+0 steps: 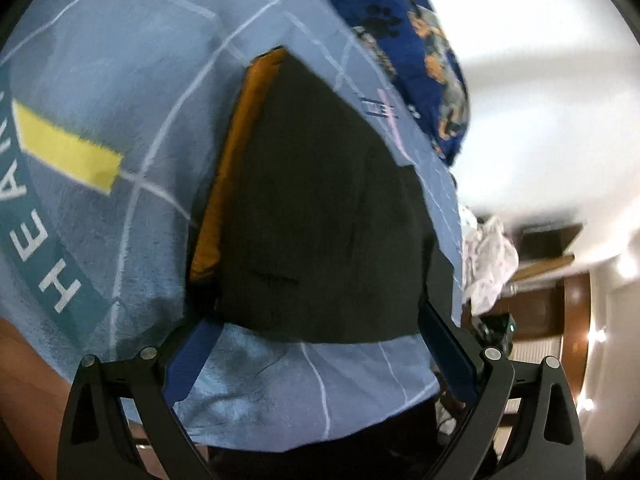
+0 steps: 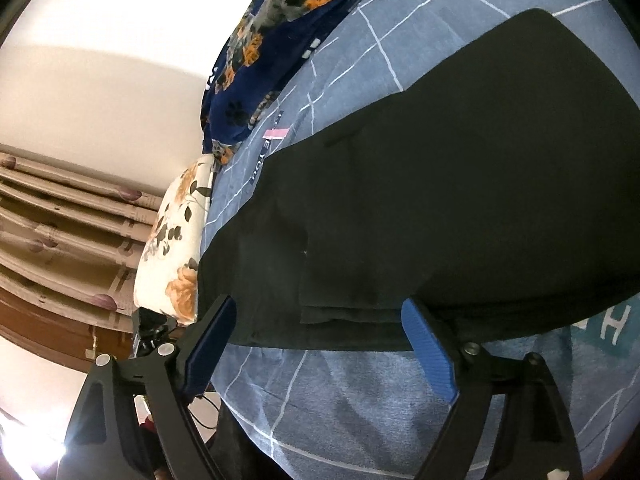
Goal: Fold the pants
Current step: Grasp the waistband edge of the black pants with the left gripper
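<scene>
Black pants (image 1: 320,200) lie flat on a light blue bedsheet (image 1: 120,60), with an orange strip (image 1: 228,168) showing along their left edge. My left gripper (image 1: 320,340) stands open at their near edge, its blue fingers (image 1: 188,364) spread wide to either side of the cloth. In the right wrist view the pants (image 2: 440,200) stretch away to the upper right, with folded layers at the near hem. The right gripper (image 2: 320,340) is open just before that hem, and its pads (image 2: 430,352) are not pressing on the cloth.
A dark blue blanket with paw prints (image 1: 400,32) (image 2: 280,40) is bunched along the bed's far side. A floral pillow (image 2: 176,240) lies at the bed's end, with curtains (image 2: 60,220) beyond. White cloth (image 1: 488,260) and wooden furniture (image 1: 560,292) stand off the bed.
</scene>
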Tool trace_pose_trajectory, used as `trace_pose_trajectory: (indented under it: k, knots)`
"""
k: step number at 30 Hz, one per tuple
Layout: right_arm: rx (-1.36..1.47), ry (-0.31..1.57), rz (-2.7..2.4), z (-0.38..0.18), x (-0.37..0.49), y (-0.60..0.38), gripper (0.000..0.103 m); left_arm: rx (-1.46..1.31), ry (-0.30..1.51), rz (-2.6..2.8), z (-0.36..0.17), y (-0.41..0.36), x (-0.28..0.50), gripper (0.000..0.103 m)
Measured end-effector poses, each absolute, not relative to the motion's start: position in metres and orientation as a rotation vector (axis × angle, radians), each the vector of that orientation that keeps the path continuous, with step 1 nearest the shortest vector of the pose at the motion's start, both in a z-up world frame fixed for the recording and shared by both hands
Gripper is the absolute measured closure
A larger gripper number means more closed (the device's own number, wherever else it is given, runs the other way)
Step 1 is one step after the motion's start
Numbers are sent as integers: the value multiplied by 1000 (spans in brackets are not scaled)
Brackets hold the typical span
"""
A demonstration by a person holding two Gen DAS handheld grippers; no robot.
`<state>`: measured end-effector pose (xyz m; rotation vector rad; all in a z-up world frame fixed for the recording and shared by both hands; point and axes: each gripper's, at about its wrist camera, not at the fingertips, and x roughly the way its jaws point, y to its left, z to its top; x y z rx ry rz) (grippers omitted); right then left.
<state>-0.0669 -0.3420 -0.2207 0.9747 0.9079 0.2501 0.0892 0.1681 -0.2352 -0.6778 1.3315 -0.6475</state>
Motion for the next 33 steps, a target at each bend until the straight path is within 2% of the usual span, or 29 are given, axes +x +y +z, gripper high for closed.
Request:
trace_pose_trajectory:
  k: [4,8,13,15,21,23,25,33]
  knots:
    - [973,901,251,-218,-67,-343,18,-697,1321,-662,-237,165,88,6]
    - [995,891,247,-220,-67,-346,17,-655,1265,-695,-230,154,89,6]
    - [1012,891,251,-221,-67,-346,17,-742,1151,-725,-229,154,87,6]
    - [1010,890,252,-221,-67,-346,17,-721,1201,-689,-242,151,87,7]
    - [1017,901,254,-223,-66,-344,15,-684,1135,-704,-228,140,85,7]
    - [1016,906,260,-223,-65,-343,15,-640,1069,-715,-215,135,80,15]
    - [1006,907,263,-222,-65,-342,15,-532,1026,-686,-201,127,77,38]
    - [1004,910,263,-221,-65,-341,15,-588,1175,-608,-236,128,89,40]
